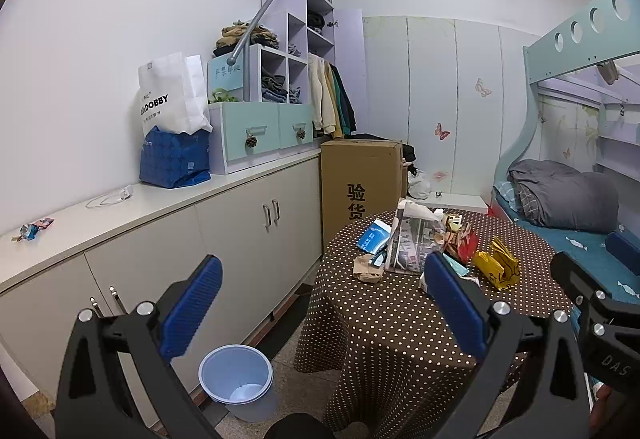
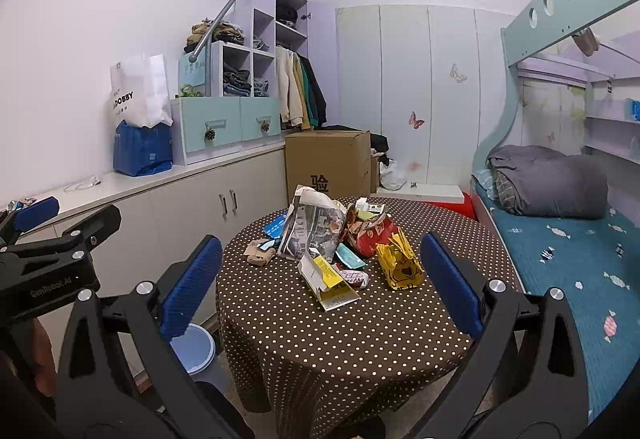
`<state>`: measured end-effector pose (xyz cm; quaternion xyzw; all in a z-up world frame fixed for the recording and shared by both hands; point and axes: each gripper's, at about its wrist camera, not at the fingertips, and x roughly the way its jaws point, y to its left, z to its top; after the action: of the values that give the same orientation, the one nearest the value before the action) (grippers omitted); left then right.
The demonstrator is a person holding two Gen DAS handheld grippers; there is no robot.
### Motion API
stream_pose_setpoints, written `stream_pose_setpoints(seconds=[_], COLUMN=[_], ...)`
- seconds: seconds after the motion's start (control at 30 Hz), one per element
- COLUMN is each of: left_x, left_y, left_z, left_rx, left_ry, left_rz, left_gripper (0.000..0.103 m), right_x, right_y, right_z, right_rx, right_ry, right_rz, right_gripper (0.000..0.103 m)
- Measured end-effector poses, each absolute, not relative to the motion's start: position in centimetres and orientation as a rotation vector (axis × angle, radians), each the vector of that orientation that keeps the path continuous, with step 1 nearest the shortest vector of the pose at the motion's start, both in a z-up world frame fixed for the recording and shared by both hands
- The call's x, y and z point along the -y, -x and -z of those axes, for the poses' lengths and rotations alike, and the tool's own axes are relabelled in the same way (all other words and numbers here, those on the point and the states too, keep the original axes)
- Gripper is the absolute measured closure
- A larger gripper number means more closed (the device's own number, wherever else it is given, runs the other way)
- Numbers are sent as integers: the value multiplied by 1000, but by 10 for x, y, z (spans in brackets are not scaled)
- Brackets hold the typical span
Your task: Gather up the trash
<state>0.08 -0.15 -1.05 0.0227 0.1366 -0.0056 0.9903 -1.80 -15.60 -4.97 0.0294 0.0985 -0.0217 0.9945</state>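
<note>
- Right wrist view: the bunk bed point(image 2: 560, 251) runs along the right wall, its blue patterned mattress edge just beside the table's right rim, with only a narrow gap between them
- Long white cabinet point(image 1: 168, 239) lines the left wall; a strip of bare floor lies between its doors and the table, and the bin stands in that strip
- Round table point(image 2: 340, 339) under a brown polka-dot cloth fills the middle; the cloth hangs over the edge all round, and the near half of the top is bare
- Cardboard box point(image 1: 360, 183) stands behind the table, close against the end of the cabinet
- Blue bin point(image 1: 236, 375) sits on the floor by the table's left edge, near the cabinet doors, mouth up, with something pale lying at its bottom
- Trash pile point(image 2: 336, 243) is heaped on the far half of the table: a crumpled newspaper bag, a red wrapper, a yellow wrapper point(image 2: 400, 263), a flattened carton point(image 2: 328, 279) nearest the front, and a tan scrap toward the left rim
- Left gripper point(image 1: 320, 307) hovers above the bin and the table's left edge, blue pads wide apart, holding nothing
- Right gripper point(image 2: 320, 287) hangs over the near part of the table facing the pile, pads spread wide, also holding nothing
</note>
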Motion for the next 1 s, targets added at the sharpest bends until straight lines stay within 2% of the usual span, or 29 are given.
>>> stream_pose_setpoints(seconds=[1.0], left_x=[5], left_y=[-1], left_z=[8], left_rx=[-272], left_ry=[-50], left_rz=[13], left_gripper=[4], right_x=[150], right_y=[16], right_z=[56], right_rx=[-196], right_ry=[-69], right_rz=[35], right_gripper=[6])
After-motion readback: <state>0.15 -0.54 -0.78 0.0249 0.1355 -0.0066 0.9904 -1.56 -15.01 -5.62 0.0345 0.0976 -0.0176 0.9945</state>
